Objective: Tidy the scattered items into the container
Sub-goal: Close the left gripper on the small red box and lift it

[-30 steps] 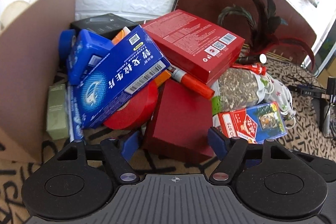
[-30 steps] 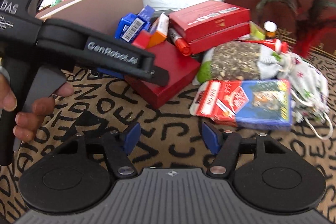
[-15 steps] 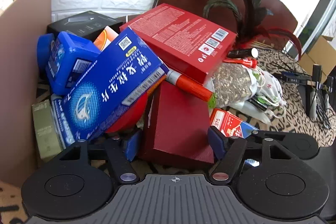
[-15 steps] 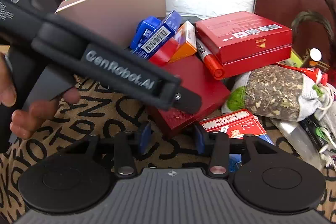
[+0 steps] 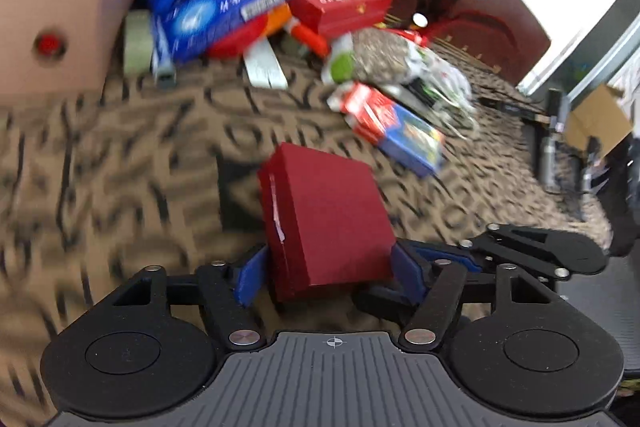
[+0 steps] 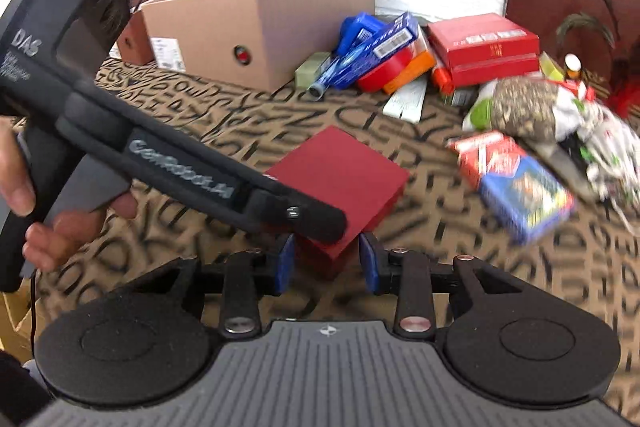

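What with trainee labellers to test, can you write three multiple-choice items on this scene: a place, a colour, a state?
1. In the right wrist view, where is the cardboard carton?
A. left of the pile
B. right of it
C. on top of it

2. What colour is the box between the left tongs?
A. blue
B. dark red
C. green

3. The left tongs are:
A. wide open, empty
B. shut on the box
C. out of view

Answers:
1. A: the carton stands left of the heap.
2. B: its faces are dark red.
3. B: both pads press its sides.
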`<state>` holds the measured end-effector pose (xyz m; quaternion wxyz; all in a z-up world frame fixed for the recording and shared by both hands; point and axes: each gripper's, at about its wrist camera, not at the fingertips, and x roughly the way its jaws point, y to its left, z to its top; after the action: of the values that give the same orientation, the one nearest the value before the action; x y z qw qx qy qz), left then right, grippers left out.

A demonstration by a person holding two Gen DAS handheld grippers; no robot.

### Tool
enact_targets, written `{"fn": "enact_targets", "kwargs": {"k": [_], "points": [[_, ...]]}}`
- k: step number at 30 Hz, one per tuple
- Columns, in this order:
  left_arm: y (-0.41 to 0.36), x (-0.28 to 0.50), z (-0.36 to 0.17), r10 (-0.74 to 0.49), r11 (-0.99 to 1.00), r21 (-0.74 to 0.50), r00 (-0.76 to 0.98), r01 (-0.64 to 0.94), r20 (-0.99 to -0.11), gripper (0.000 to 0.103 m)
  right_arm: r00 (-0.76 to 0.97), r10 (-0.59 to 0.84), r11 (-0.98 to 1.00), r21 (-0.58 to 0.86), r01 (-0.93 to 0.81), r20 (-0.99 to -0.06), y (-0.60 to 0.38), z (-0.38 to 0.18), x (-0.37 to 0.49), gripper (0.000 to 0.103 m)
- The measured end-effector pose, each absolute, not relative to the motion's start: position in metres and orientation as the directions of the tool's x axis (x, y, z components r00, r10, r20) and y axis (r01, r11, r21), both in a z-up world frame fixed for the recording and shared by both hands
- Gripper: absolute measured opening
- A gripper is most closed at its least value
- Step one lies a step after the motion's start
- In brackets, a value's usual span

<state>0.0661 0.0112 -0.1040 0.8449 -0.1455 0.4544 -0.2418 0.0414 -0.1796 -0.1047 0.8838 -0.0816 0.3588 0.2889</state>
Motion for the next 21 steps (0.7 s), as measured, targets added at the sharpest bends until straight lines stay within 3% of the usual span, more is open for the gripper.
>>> {"fn": "enact_targets", "kwargs": {"k": [5, 9, 21], "points": [[0.015, 0.052, -0.098, -0.512, 0.858, -0.443, 0.503, 0.259, -0.697, 0.086, 0.589, 0.454, 0.833, 0.084, -0.547, -0.668, -0.179, -0.102, 0.026, 0.045], [0.018, 0.054, -0.097, -0.485, 0.872, -0.436, 0.516, 0.223, -0.706, 0.088, 0.619, 0.445, 0.850, 0.086, -0.520, -0.647, -0.181, -0.101, 0.020, 0.059], [0.012, 0.069, -0.105, -0.506, 0.860, -0.460, 0.500, 0.223, -0.703, 0.087, 0.606, 0.455, 0.847, 0.107, -0.521, -0.653, -0.175, -0.106, 0.031, 0.059]]}}
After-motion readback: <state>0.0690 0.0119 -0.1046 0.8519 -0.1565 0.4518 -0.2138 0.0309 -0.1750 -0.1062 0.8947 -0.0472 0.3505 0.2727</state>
